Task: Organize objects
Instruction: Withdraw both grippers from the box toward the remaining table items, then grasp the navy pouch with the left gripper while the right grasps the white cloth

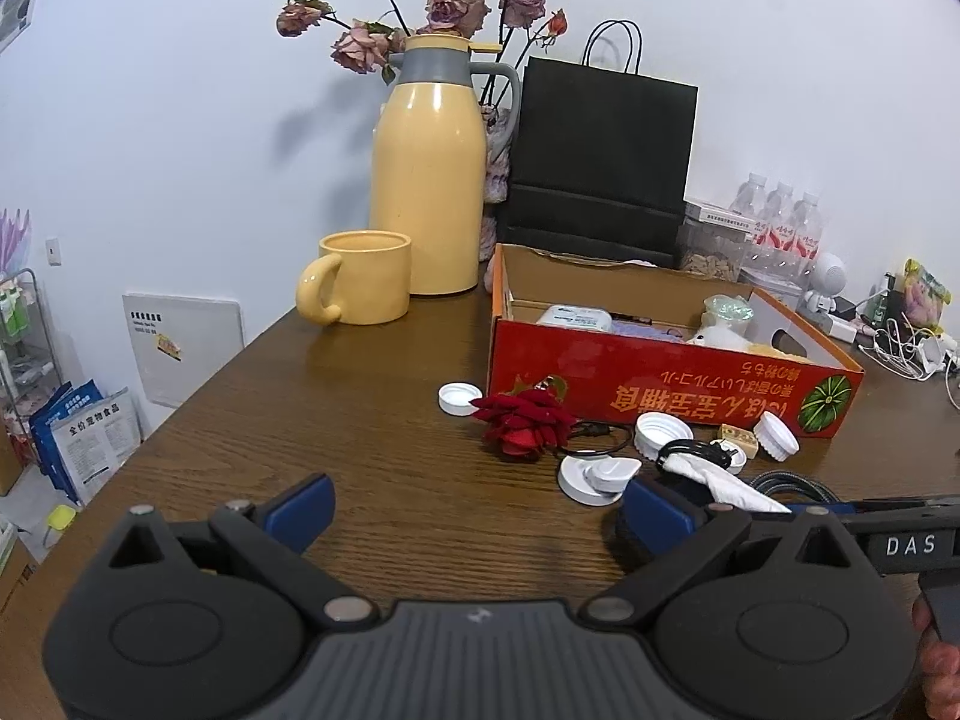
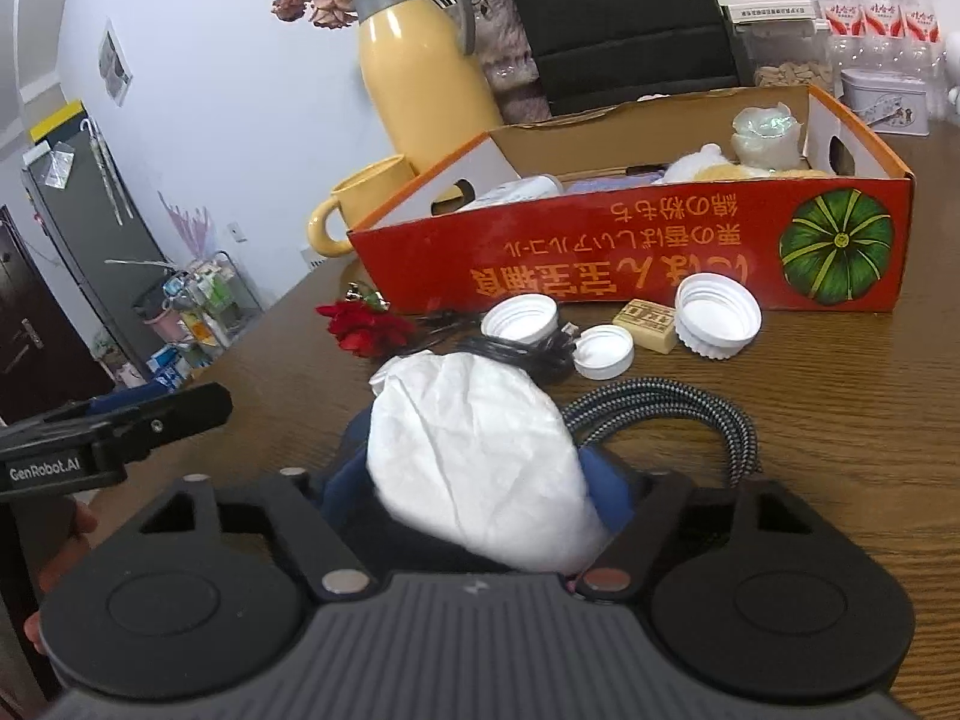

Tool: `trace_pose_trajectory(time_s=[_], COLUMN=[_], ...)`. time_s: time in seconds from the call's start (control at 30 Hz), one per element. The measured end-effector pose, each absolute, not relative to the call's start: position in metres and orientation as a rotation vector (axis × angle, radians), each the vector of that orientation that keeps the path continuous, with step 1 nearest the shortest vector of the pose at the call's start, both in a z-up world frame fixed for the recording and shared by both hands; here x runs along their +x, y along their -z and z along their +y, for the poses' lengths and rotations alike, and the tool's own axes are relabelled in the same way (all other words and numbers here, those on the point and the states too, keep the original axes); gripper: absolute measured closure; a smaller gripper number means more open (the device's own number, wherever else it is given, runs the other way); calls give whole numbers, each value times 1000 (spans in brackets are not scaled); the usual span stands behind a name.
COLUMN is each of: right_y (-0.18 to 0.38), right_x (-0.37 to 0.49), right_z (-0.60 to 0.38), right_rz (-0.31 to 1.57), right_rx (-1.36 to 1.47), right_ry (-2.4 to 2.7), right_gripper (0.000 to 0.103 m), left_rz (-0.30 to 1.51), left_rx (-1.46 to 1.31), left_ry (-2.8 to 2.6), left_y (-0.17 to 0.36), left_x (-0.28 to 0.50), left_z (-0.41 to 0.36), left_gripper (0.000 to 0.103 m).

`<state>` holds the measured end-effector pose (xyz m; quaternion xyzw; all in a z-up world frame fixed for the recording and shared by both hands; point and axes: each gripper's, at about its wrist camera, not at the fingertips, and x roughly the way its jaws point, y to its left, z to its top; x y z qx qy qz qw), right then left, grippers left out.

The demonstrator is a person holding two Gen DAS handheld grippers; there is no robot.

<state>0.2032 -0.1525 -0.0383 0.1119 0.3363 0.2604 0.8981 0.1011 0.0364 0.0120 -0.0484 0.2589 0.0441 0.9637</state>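
My right gripper (image 2: 480,480) is shut on a crumpled white paper wad (image 2: 480,456), held low over the wooden table; the wad also shows in the left wrist view (image 1: 729,483). My left gripper (image 1: 480,507) is open and empty above bare table. Ahead stands an open red cardboard box (image 2: 630,252), also in the left wrist view (image 1: 660,384), holding several small items. In front of it lie a red fabric rose (image 1: 522,420), white bottle caps (image 2: 717,312), a small tan block (image 2: 645,324) and black cables (image 2: 672,414).
A yellow thermos jug (image 1: 429,180) and yellow mug (image 1: 360,285) stand at the back left, a black paper bag (image 1: 600,156) behind the box. Water bottles (image 1: 780,222) and tangled white cables (image 1: 906,348) are at the right. The table edge drops off at left.
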Motion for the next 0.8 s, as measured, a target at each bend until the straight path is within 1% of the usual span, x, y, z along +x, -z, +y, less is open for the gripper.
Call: trace_pose_trajectory(time_s=[0.13, 0.43, 0.8], right_y=[35, 22, 16], right_x=[195, 169, 159], right_z=[-152, -162, -191], right_rz=[658, 512, 397], right_rx=[215, 203, 146], right_ry=[-556, -541, -367], right_gripper=[34, 34, 34], left_rz=[528, 569, 667], left_rx=[-94, -104, -102], left_ry=[-92, -77, 6], left_y=[-11, -9, 0], left_x=[98, 99, 119], left_z=[36, 27, -37], left_gripper=[0, 0, 0])
